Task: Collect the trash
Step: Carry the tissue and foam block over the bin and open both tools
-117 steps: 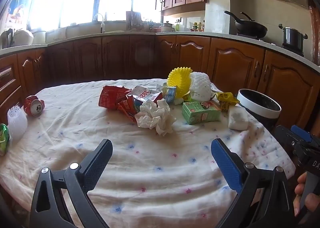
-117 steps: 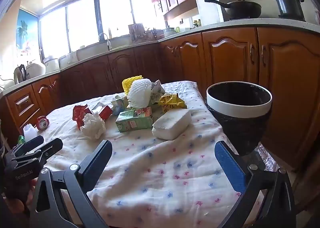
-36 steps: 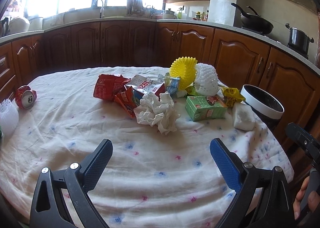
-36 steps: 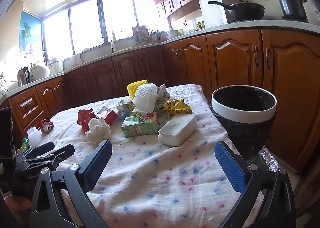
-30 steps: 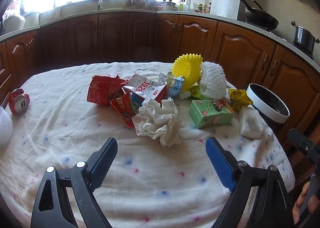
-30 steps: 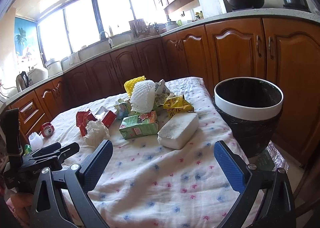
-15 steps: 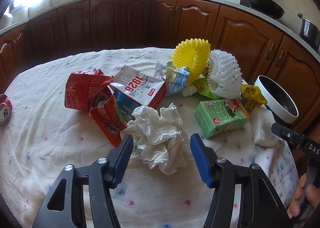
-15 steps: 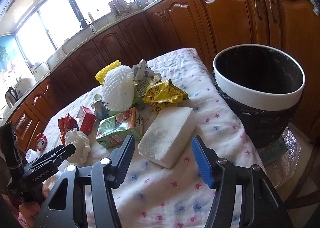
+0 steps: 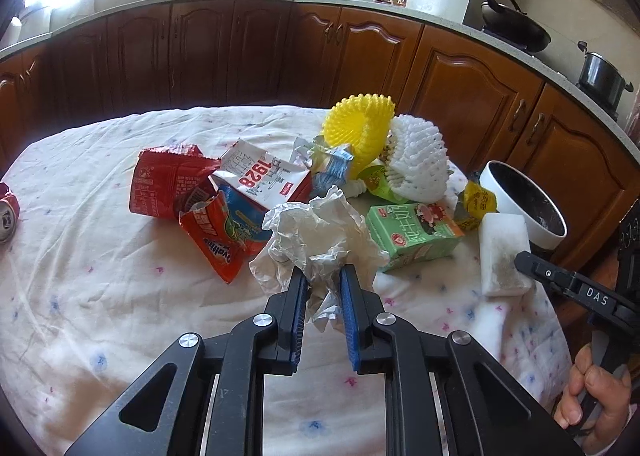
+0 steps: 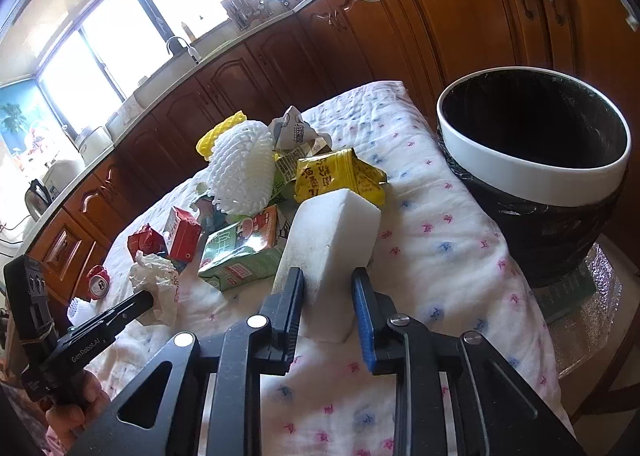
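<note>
My left gripper (image 9: 323, 280) is shut on the near edge of a crumpled white paper ball (image 9: 316, 236) lying on the tablecloth. My right gripper (image 10: 328, 282) is shut on the near end of a white foam block (image 10: 332, 240); the block also shows in the left wrist view (image 9: 502, 252). A black bin with a white rim (image 10: 532, 180) stands just off the table's right edge. A green milk carton (image 9: 412, 234), red snack bags (image 9: 168, 180), a yellow wrapper (image 10: 336, 176) and yellow (image 9: 358, 132) and white foam nets (image 9: 416, 168) lie in a pile.
A crushed red can (image 9: 6, 212) lies at the table's far left edge. The white flowered tablecloth (image 9: 100, 296) covers a round table. Wooden kitchen cabinets (image 9: 460, 96) curve behind it, with a wok (image 9: 512, 30) and a pot (image 9: 600, 74) on the counter.
Both grippers moved forward and down and closed: the left onto the paper ball, the right onto the foam block. The trash pile has not shifted.
</note>
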`<state>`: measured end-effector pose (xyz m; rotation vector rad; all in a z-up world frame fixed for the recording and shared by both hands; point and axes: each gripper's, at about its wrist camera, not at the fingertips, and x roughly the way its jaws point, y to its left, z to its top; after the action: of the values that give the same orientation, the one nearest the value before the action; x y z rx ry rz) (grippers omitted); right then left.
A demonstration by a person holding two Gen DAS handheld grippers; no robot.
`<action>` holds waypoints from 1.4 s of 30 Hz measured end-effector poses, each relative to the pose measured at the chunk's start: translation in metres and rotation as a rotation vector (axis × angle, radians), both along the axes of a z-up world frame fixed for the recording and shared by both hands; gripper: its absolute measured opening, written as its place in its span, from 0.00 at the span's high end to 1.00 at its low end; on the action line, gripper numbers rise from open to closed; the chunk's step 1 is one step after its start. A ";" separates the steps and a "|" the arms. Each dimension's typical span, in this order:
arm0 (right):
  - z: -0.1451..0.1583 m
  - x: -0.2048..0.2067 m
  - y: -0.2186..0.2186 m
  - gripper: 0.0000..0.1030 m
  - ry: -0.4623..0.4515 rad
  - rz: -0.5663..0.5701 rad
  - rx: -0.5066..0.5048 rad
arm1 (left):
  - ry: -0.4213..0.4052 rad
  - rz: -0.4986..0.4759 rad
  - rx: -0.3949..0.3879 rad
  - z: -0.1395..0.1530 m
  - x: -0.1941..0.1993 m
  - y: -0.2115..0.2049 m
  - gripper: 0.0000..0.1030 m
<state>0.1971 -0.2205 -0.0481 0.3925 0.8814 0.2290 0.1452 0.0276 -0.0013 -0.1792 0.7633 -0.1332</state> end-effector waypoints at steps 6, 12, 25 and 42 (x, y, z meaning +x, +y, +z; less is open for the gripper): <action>0.014 -0.012 -0.016 0.76 -0.030 -0.023 0.006 | -0.035 -0.074 -0.007 0.018 -0.006 -0.023 0.85; 0.026 -0.022 -0.033 0.76 -0.057 -0.033 0.035 | -0.058 -0.158 -0.009 0.033 -0.002 -0.052 0.85; 0.045 -0.014 -0.108 0.76 -0.111 -0.176 -0.023 | -0.068 -0.331 0.029 0.043 0.054 -0.140 0.85; 0.039 0.047 -0.179 0.75 -0.040 -0.222 -0.141 | 0.127 -0.517 0.054 0.025 0.197 -0.255 0.84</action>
<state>0.2440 -0.3990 -0.0089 0.3503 0.8021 -0.0300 0.3422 -0.2276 0.0236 0.0660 0.9271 -0.5946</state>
